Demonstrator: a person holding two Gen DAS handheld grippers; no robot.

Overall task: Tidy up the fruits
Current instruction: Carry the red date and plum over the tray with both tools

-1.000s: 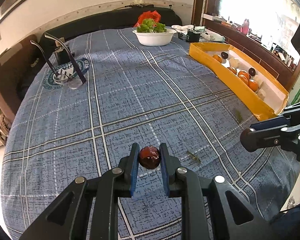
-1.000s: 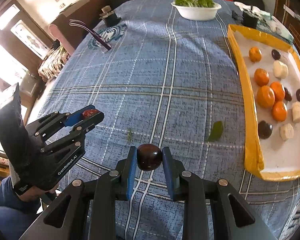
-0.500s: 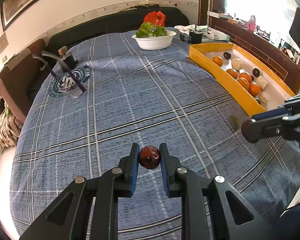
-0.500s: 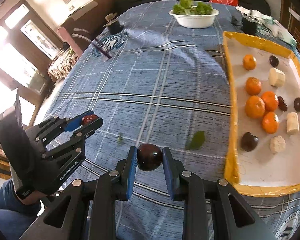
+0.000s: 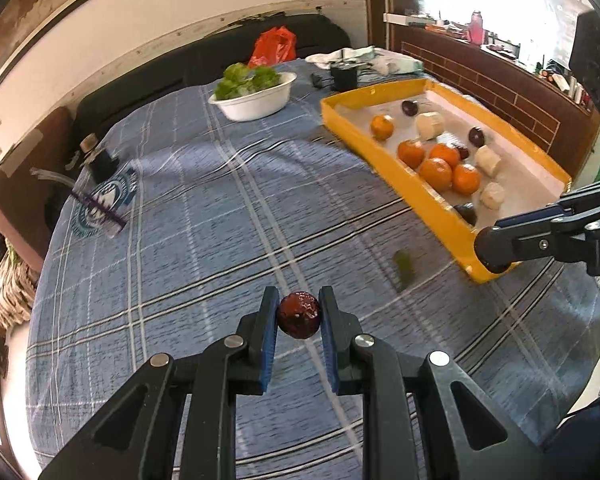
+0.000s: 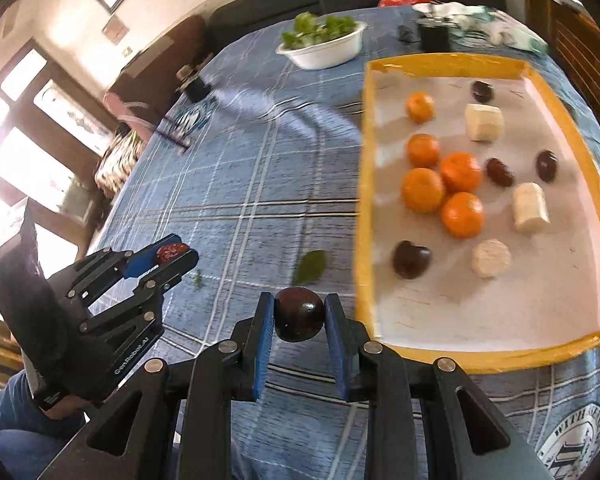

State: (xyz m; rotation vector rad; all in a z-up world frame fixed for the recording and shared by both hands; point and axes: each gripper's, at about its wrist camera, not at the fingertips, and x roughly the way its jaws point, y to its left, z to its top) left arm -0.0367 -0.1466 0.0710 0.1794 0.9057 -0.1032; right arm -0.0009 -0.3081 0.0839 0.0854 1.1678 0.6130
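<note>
My left gripper [image 5: 299, 314] is shut on a small wrinkled red fruit [image 5: 299, 315], held above the blue checked cloth; it also shows in the right wrist view [image 6: 172, 254]. My right gripper [image 6: 299, 314] is shut on a dark round plum [image 6: 299, 314], just left of the near corner of the yellow tray [image 6: 362, 200]. The tray [image 5: 420, 188] holds several oranges [image 6: 422, 190], dark fruits [image 6: 411, 259] and pale cut pieces [image 6: 531, 208]. The right gripper [image 5: 496, 246] shows at the right edge of the left wrist view.
A white bowl of greens [image 5: 256, 94] stands at the far side. A green leaf [image 6: 310, 267] lies on the cloth near the tray. A clear holder with purple sticks [image 5: 100, 208] and a small black object [image 5: 100, 158] are far left. A red bag [image 5: 274, 46] lies behind.
Both grippers have moved right and forward toward the yellow tray, still holding their fruits. The tray now looks nearer and larger in both views.
</note>
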